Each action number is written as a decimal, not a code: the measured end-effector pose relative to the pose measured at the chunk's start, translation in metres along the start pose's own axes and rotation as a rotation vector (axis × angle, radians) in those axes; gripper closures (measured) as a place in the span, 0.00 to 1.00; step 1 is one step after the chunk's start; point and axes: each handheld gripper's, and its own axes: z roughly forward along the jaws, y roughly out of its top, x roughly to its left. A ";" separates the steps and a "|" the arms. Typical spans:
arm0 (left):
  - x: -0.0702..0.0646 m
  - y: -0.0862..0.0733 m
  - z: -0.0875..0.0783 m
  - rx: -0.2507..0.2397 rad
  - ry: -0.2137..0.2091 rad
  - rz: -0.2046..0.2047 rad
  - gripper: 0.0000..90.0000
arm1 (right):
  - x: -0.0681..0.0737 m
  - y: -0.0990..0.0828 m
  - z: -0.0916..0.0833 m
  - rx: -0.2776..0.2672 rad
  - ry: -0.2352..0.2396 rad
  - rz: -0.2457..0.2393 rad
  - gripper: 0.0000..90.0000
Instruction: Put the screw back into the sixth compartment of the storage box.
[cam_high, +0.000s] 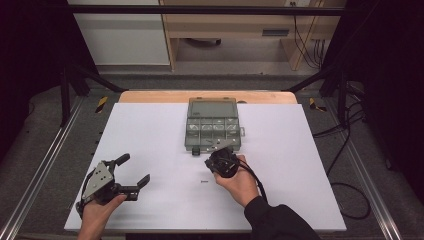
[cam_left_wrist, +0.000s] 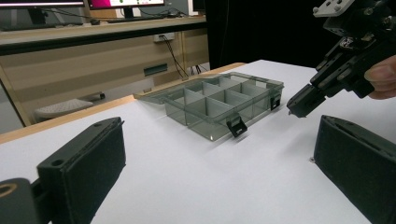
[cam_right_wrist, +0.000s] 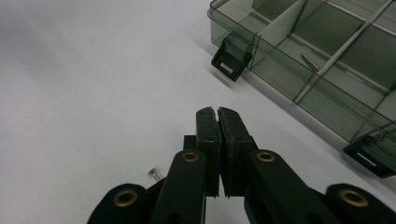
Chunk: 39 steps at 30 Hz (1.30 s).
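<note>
Compartment box (cam_high: 213, 128) of smoky clear plastic lies open on the white worktop (cam_high: 150, 130), toward its far middle, with the lid folded back. One small metal pin (cam_right_wrist: 309, 61) rests inside a near compartment. Right claw (cam_high: 221, 161) hovers just before the box's front latches, jaws pressed together with nothing visible between. A tiny screw (cam_right_wrist: 154, 174) lies on the worktop near it. Left claw (cam_high: 134, 170) rests at the near left, jaws wide and empty.
</note>
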 end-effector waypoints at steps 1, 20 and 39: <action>0.000 0.000 0.000 0.000 -0.001 0.000 0.02 | 0.000 0.000 0.000 -0.005 -0.003 -0.004 0.98; 0.001 0.001 -0.002 -0.015 0.003 -0.009 0.02 | -0.009 0.010 -0.009 -0.127 -0.051 0.016 0.98; 0.004 0.001 -0.004 -0.022 0.009 -0.015 0.02 | -0.019 0.026 0.000 -0.220 -0.144 0.027 0.98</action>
